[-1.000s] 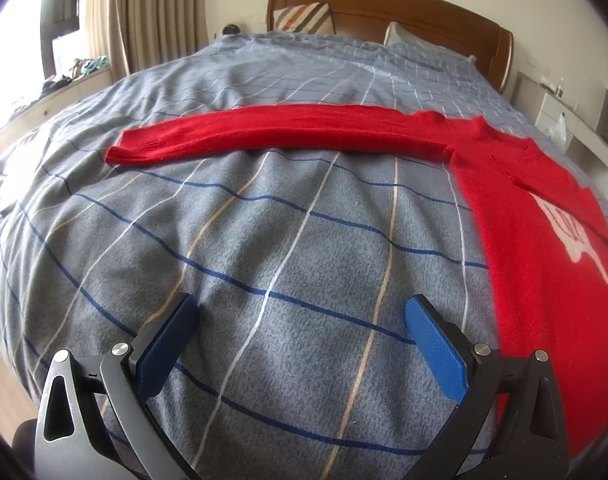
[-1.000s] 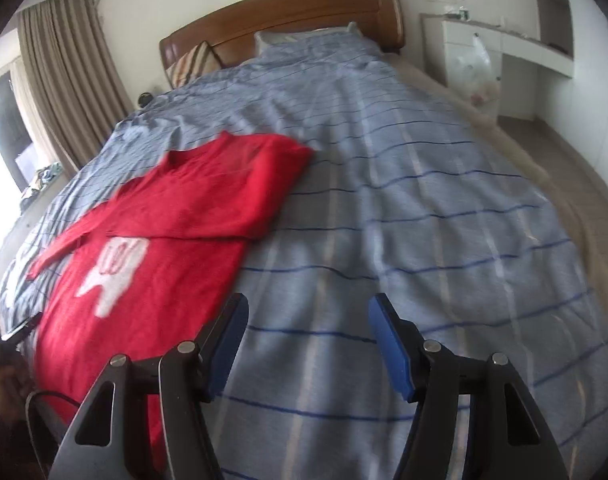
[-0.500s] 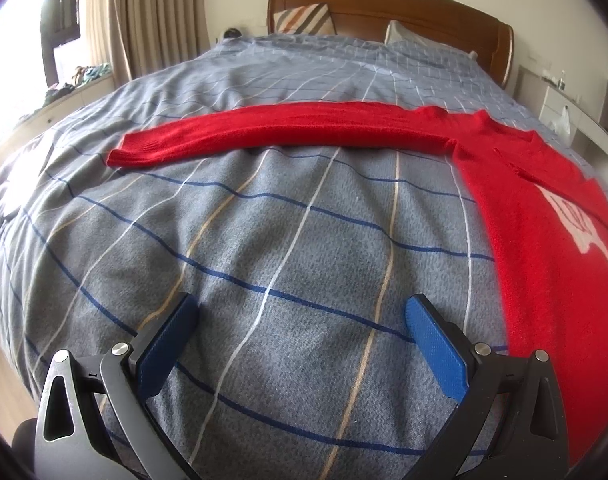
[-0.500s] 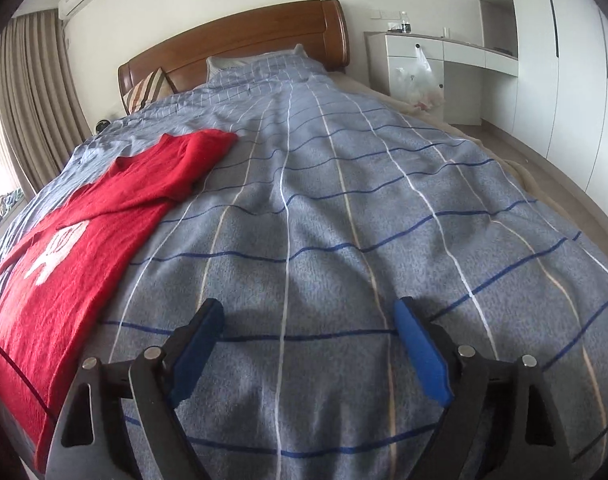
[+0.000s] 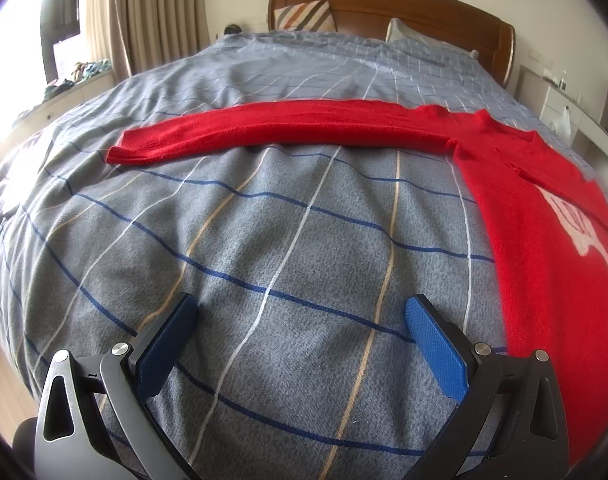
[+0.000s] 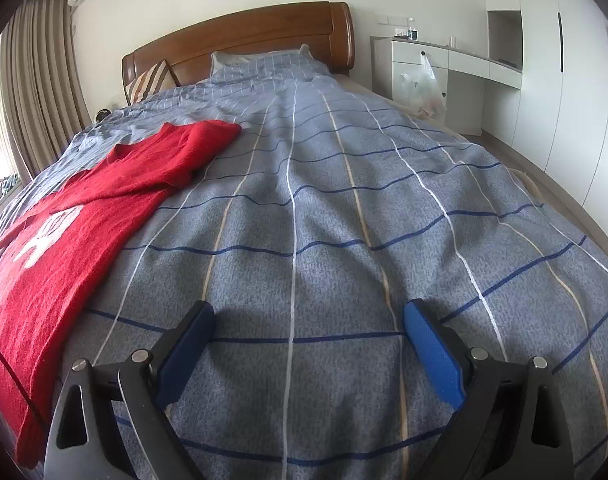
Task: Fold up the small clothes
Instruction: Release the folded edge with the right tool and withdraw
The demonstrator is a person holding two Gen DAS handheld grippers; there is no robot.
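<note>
The left claw (image 5: 300, 328) stands wide and empty at the bottom of its frame over the blanket (image 5: 264, 240), and the right claw (image 6: 308, 332) is just as wide and empty over bare blanket in its own view. The red sweater (image 5: 536, 216) lies flat on the bed, body along the right edge of the left view, one sleeve (image 5: 272, 132) stretched across the middle toward the left, the other sleeve (image 6: 184, 152) apparently folded over the chest. Judging by this, the sleeve step is half done, and next the left claw should likely reach up to the cuff (image 5: 132, 152), pinch it and carry it across the body.

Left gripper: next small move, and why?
Probably move the left gripper forward to the cuff of the red knit sweater's outstretched sleeve. The jaws are open and empty; the other sleeve is already folded across the body.
</note>
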